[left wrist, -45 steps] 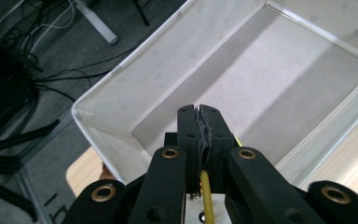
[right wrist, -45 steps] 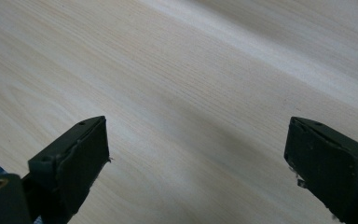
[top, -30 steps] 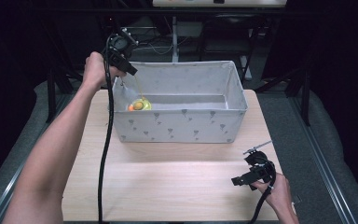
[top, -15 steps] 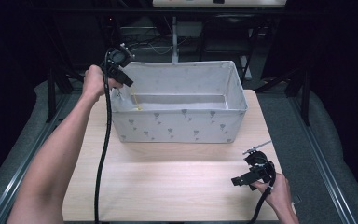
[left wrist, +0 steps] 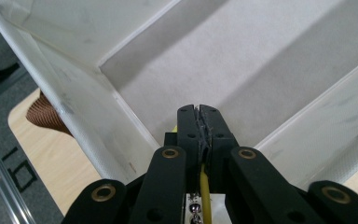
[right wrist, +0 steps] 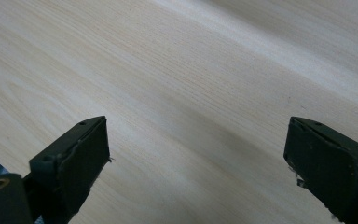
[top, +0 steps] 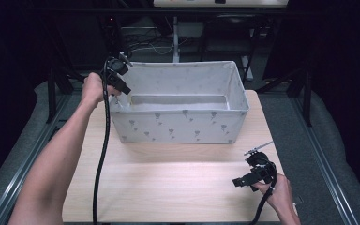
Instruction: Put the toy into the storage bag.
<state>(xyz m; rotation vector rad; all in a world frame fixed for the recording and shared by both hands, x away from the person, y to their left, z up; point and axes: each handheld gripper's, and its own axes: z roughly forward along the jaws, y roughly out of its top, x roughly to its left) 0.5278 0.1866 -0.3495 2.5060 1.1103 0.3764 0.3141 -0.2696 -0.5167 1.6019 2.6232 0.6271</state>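
A white fabric bin with a grey pattern stands at the back of the wooden table. My left gripper dips over the bin's left end, jaws pointing down inside. In the left gripper view the left gripper is shut on a thin yellow strip with a bead chain beside it. What hangs below is hidden. My right gripper rests low over the table's front right corner. In the right gripper view the right gripper is open, with bare wood between its jaws.
The bin's floor is bare grey fabric with a white wall close on the left. A brown ribbed thing lies on the table outside that wall. Black cables trail from both grippers. Dark stands and a grey floor surround the table.
My left gripper has sunk into the bin's left end. The yellow-orange thing hanging under it is now hidden behind the bin's front wall. The right gripper has not moved.
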